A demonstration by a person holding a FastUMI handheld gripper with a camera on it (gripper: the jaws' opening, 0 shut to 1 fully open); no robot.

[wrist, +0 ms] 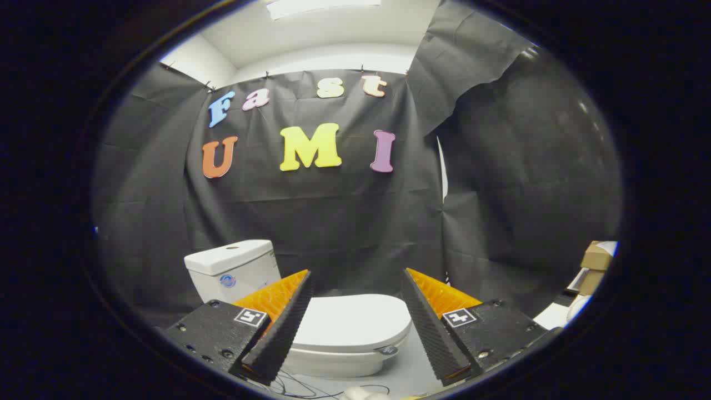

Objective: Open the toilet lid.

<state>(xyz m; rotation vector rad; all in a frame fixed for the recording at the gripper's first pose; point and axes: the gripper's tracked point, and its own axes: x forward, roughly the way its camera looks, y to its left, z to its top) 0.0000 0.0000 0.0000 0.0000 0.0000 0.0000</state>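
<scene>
The tongs [355, 328] stand open, with a wide gap between the two fingers [278, 333] and nothing held between them. Each finger carries a ribbed inner face, and each mounting block behind it bears a small square marker [250, 317].

Between the fingers and just beyond their tips lies the toilet lid [355, 321]. The lid is white, closed and flat on the seat. The fingers are clear of the lid; neither one touches it. Below the lid, the front of the white bowl [333, 364] shows in the gap between the fingers.

Beyond the left finger stands the white cistern [233, 269], upright, with a flush button on its flat top and a small round emblem on its front face. The cistern sits behind the lid and to its left, partly covered by the left finger.

Under the tongs, thin dark cables [311, 389] lie on the pale floor [411, 372] in front of the bowl.

Behind the toilet hangs the black cloth wall [333, 222], creased and pinned along its top edge. To the right of the tongs a second black cloth panel [527, 183] hangs closer in. Well to the right of the right finger, brown cardboard boxes [594, 264] stand near a white surface whose nature cannot be determined. Above the cloth wall, a white ceiling [333, 33] with a bright light panel [322, 6] is visible.
</scene>
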